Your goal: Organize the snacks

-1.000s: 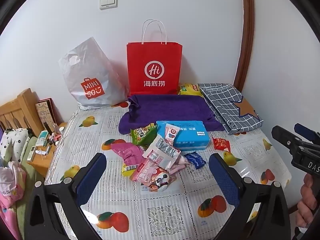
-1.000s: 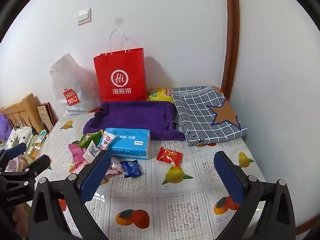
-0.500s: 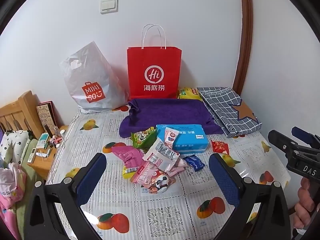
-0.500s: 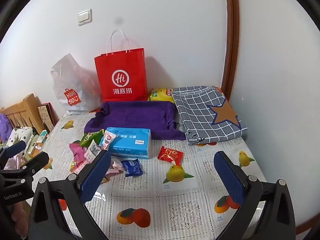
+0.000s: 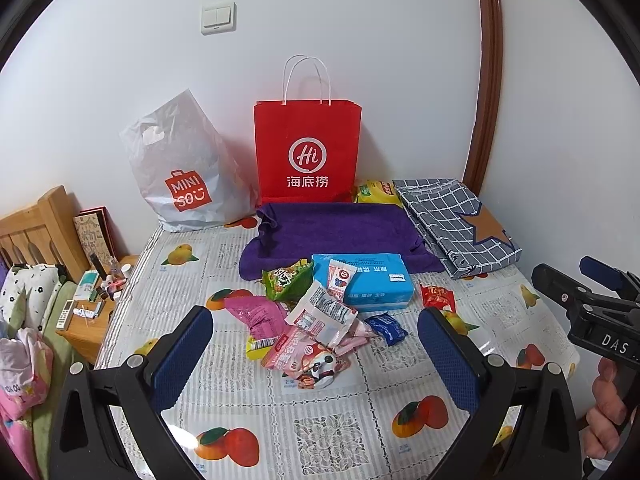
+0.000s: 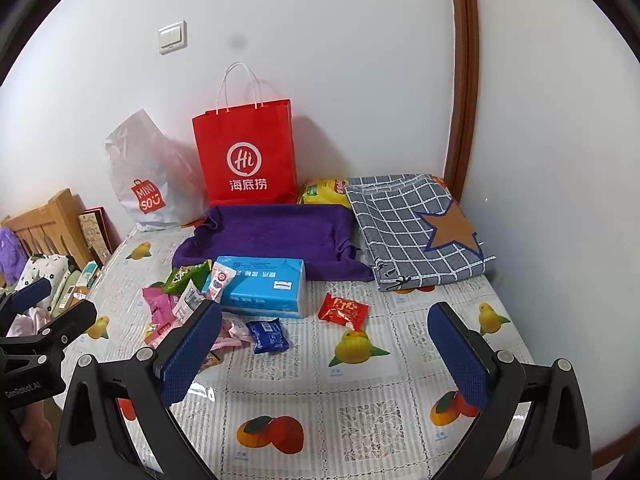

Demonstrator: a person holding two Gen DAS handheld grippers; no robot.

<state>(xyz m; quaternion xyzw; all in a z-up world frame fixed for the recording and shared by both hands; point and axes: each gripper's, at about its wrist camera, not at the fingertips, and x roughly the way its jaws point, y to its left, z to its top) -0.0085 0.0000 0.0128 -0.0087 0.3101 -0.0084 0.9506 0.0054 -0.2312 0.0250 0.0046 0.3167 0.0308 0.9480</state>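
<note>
Fruit-print surface [image 5: 320,432] under white wall, snack packets [image 5: 316,320] heaped at frame centre beside blue tissue pack [image 5: 372,280], my left tool [image 5: 316,360] and right tool [image 6: 324,356] both spread wide, gripping nothing

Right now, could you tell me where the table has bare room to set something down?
Free: the near strip in front of the snack pile, and the right side past the red packet. Crowded: around the tissue pack, and the back row, filled by the purple cloth.
</note>
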